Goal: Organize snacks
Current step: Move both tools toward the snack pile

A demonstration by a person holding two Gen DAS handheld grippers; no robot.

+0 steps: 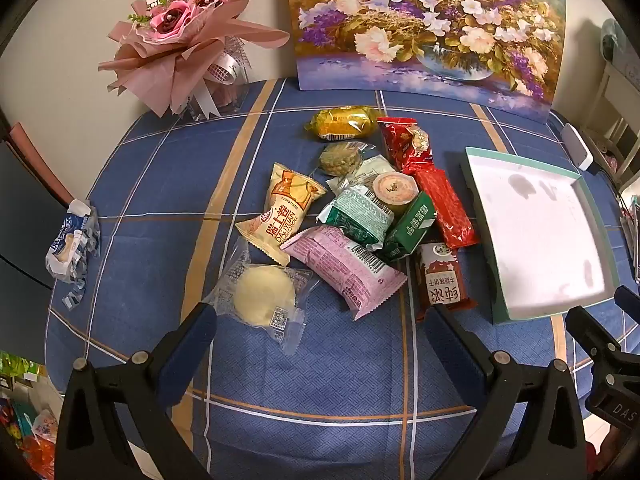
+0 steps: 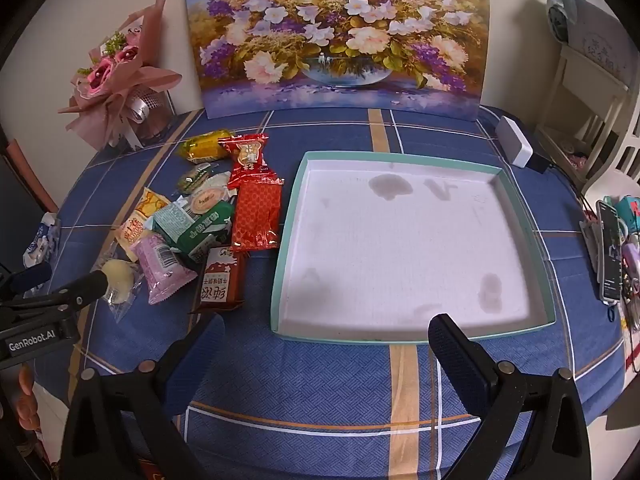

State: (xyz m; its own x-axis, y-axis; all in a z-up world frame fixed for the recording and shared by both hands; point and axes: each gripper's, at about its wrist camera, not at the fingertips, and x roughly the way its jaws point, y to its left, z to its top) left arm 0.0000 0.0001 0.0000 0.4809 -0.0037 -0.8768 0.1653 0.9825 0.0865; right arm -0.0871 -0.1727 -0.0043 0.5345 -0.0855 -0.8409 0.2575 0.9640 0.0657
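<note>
Start of sorting: my left hand-held gripper [image 1: 320, 320] and right hand-held gripper [image 2: 326, 330] both hang released, holding nothing. The snack packets [image 1: 352, 208] lie heaped mid-tabletop [image 1: 160, 184], beside the empty tray [image 2: 400, 240]. Next: descend on one near-edge packet.
</note>
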